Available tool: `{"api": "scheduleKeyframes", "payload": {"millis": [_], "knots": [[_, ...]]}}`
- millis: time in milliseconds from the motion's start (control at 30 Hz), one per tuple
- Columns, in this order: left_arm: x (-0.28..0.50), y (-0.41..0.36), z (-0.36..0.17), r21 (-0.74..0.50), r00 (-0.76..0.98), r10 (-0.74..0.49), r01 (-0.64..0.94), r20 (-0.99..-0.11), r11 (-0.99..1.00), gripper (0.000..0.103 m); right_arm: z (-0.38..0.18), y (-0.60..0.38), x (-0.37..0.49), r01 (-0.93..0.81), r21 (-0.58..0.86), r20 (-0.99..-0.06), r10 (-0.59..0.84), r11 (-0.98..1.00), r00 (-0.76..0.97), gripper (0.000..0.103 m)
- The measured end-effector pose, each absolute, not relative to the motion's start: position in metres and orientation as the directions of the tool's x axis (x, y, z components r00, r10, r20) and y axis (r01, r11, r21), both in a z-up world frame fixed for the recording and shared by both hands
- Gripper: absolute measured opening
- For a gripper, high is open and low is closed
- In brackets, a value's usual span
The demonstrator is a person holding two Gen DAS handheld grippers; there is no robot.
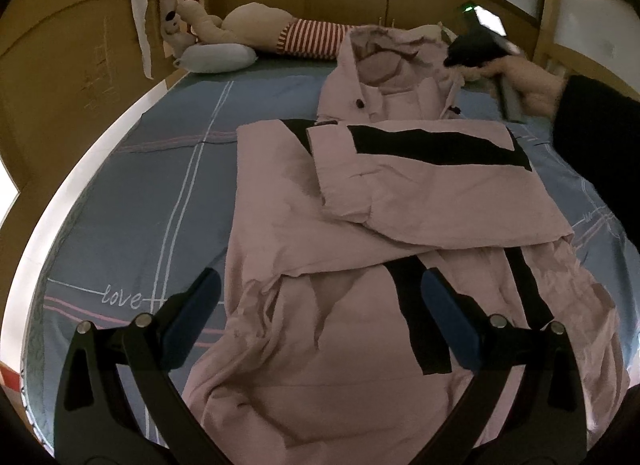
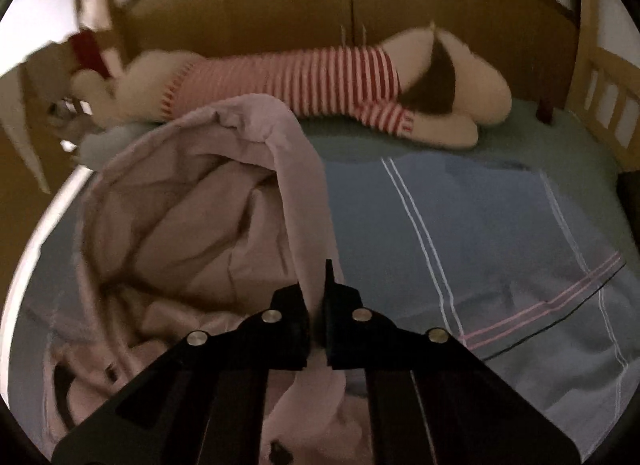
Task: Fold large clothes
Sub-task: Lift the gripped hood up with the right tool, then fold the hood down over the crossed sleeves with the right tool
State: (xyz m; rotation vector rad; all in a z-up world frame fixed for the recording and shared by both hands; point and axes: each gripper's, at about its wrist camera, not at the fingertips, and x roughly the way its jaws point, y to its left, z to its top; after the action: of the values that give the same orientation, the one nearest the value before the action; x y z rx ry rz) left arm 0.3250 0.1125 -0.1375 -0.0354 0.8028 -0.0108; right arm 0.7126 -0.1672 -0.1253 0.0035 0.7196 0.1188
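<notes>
With the right gripper [image 2: 316, 305] pinched shut on only the thin hood edge of the pink jacket [image 1: 360, 265] spread on the bed [image 1: 140, 193], and the left gripper [image 1: 320, 305] hovering wide open and empty above the hem, the cloth may slip free or drag the folded sleeves askew.

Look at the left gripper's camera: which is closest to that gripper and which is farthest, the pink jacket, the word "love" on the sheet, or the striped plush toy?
1. pink jacket, right under the left gripper.
2. word "love", just left on the sheet.
3. striped plush toy, far end of the bed.
</notes>
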Motion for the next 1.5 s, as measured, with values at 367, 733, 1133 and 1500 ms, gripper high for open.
{"api": "scheduleKeyframes", "payload": {"millis": [367,733,1133,1500], "knots": [[0.324,0.094,-0.117,0.002,0.850,-0.068,0.081,-0.523,0.997,0.101,-0.109,-0.196,0.555,-0.238,0.119,-0.471,0.266,0.964,0.841,0.005],[0.478,0.107,-0.086,0.138,0.825,0.017,0.074,-0.564,0.988,0.101,-0.103,-0.216,0.551,-0.246,0.206,-0.478,0.316,0.947,0.820,0.005],[0.534,0.058,-0.104,0.419,0.863,0.205,0.008,-0.461,0.908,0.101,-0.100,-0.220,0.554,-0.264,0.245,-0.487,0.354,0.933,0.798,0.005],[0.532,0.079,-0.066,0.177,0.846,-0.002,0.114,-0.533,0.978,0.007,-0.092,-0.240,0.535,-0.249,0.286,-0.466,0.361,0.925,0.808,0.005]]}}
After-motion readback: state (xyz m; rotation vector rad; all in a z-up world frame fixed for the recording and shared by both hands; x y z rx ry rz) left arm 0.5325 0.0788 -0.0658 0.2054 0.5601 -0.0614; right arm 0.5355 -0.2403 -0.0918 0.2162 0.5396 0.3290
